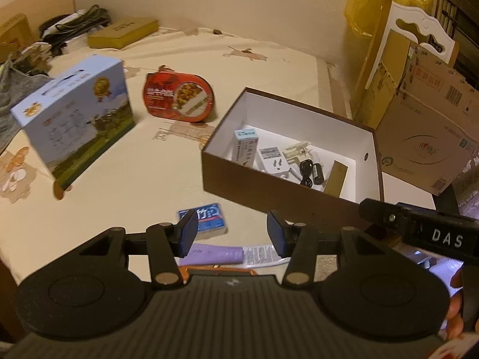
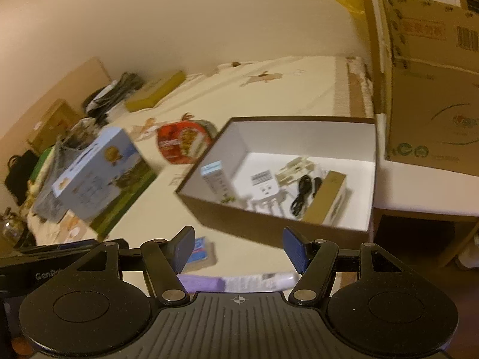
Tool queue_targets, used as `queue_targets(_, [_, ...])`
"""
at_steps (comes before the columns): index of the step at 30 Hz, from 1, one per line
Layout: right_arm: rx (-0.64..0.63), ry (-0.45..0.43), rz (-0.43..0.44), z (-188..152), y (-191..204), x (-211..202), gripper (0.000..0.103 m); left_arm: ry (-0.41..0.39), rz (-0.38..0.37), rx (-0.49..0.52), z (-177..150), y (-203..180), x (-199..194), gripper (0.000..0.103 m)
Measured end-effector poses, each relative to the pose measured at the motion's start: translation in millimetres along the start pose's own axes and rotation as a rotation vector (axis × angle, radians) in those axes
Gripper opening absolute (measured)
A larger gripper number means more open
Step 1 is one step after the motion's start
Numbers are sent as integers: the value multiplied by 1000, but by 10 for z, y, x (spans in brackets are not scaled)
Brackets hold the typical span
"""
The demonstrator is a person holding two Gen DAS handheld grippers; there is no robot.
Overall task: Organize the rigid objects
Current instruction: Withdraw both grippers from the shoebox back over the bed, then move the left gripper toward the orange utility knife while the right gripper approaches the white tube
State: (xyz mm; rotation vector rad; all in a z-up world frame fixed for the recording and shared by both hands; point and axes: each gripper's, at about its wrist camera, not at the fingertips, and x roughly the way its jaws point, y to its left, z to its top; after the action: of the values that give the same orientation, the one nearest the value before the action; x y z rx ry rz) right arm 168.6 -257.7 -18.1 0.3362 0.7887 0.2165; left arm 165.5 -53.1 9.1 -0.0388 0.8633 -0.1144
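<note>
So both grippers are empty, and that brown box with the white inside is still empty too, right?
Not quite. Both the left gripper and right gripper are empty, but the brown box is not: the right wrist view shows a white plug, a black cable and small cartons inside.

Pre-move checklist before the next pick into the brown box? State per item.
1. Left gripper free: ok, jaws apart, nothing between them.
2. Right gripper free: ok, jaws apart, nothing between them.
3. Brown box open and reachable: ok, no lid on it.
4. Room left in the box: ok, bare white floor shows beside the plug and black cable.
5. Next item within view: ok, blue packet lies on the bedsheet just ahead of the left jaws.
6. Purple tube free to lift: cannot tell, partly hidden by the gripper.
</note>
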Motion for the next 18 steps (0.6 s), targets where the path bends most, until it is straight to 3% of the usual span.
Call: queue_targets(18, [-122,3,63,-525,311,-556,62,-41,67,18,-546,-40,-694,46])
